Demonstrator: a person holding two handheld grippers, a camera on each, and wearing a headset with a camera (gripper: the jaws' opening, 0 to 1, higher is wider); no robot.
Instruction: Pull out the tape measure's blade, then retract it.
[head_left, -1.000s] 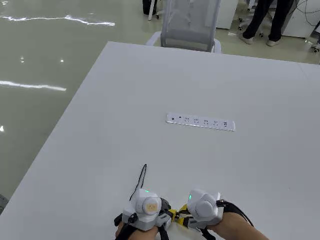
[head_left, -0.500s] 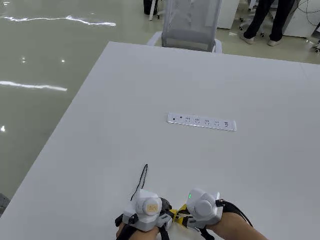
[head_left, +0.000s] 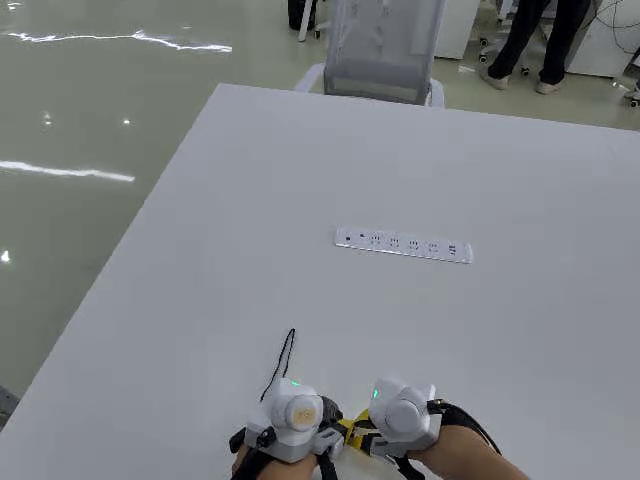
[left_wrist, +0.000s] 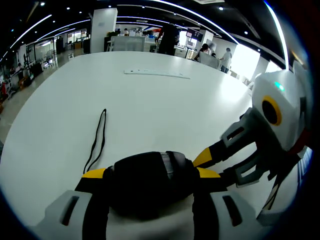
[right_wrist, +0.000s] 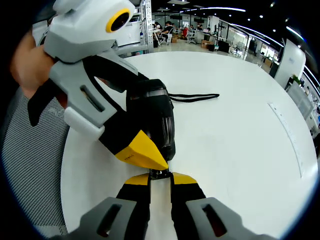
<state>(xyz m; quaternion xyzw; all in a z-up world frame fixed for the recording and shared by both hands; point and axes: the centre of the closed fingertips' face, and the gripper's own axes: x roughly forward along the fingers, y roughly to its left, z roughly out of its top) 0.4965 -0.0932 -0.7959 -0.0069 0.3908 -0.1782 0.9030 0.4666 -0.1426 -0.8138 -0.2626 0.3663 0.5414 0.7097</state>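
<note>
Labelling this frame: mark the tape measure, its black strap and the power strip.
tape measure (left_wrist: 150, 175), left gripper view, top of its black case.
strap (left_wrist: 104, 112), left gripper view, far end of the loop.
power strip (head_left: 403, 244), head view, middle of its face.

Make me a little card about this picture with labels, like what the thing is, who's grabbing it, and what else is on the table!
Thing: black tape measure
Left side: left hand-held gripper, shut on the tape measure's case
Right side: right hand-held gripper, shut on the blade tip
Blade: hardly out, tip close to the case
Strap: black strap, lying loose on the table
Also there: white power strip, farther away
</note>
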